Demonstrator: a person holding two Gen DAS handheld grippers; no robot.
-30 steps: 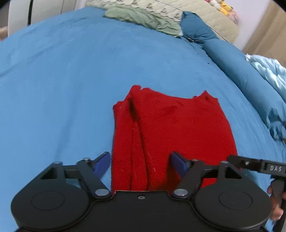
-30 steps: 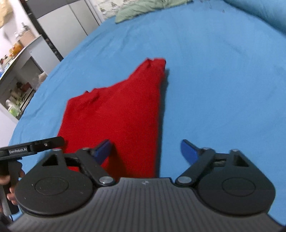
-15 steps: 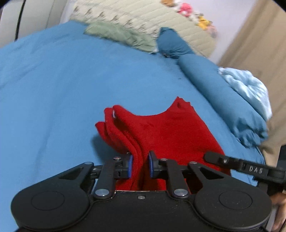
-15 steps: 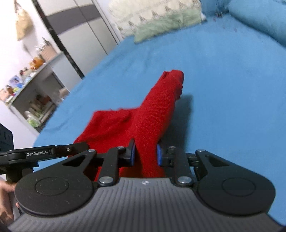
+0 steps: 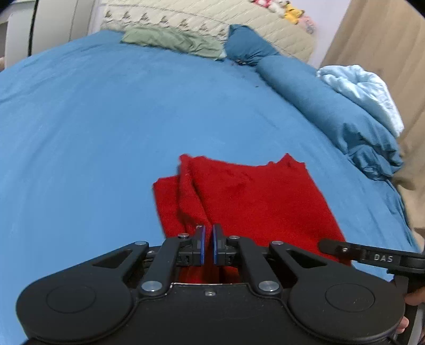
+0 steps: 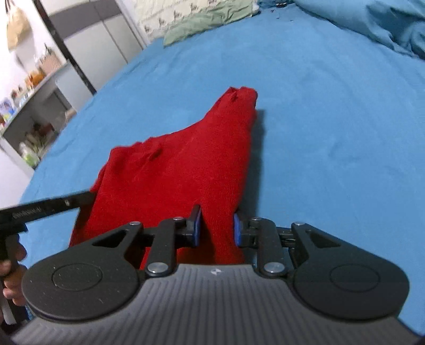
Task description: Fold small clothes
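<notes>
A red knit garment (image 5: 255,201) lies partly folded on the blue bed sheet (image 5: 106,132). My left gripper (image 5: 208,248) is shut on its near left edge, where the cloth bunches in folds. In the right wrist view the same red garment (image 6: 180,169) stretches away from me. My right gripper (image 6: 216,229) is pinching its near right edge, with the cloth filling the gap between the blue pads (image 6: 197,228). The near edge looks lifted a little off the sheet. The far corners rest on the bed.
A green cloth (image 5: 172,39) and a quilted cream cover (image 5: 212,18) lie at the bed's far end. A rolled blue duvet (image 5: 332,106) and a pale blue blanket (image 5: 364,87) line the right side. A shelf with clutter (image 6: 29,106) stands left of the bed.
Both grippers closed from wide open onto the garment's near edge and lifted it. The cloth has bunched and shifted on the sheet.
</notes>
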